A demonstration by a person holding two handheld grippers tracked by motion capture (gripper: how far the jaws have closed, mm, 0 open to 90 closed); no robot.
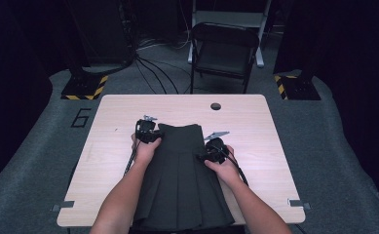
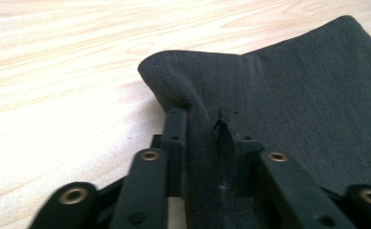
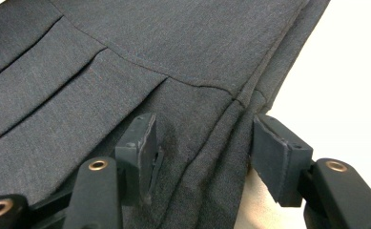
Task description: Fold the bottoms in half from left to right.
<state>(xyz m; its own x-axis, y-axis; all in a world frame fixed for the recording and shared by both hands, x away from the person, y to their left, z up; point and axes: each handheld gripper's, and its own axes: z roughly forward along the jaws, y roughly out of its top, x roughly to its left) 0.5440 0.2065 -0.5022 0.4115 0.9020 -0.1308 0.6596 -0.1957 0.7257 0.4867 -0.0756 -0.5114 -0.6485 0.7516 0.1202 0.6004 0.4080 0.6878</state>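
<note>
A dark grey pleated skirt (image 1: pixel 182 180) lies flat on the wooden table (image 1: pixel 260 126), waistband at the far end. My left gripper (image 1: pixel 147 132) sits at the waistband's left corner. In the left gripper view, my left gripper (image 2: pixel 202 143) pinches a raised fold of the skirt (image 2: pixel 307 95) between its pads. My right gripper (image 1: pixel 212 150) rests at the skirt's right edge, just below the waistband. In the right gripper view, my right gripper (image 3: pixel 207 152) has its jaws wide apart, straddling the skirt (image 3: pixel 149 47) edge. One pad rests on the pleats and the other stands beside the hem.
A round cable hole (image 1: pixel 216 106) sits near the table's far edge. A black folding chair (image 1: pixel 223 48) stands beyond the table, with cables on the floor. Bare wood shows to the left and right of the skirt.
</note>
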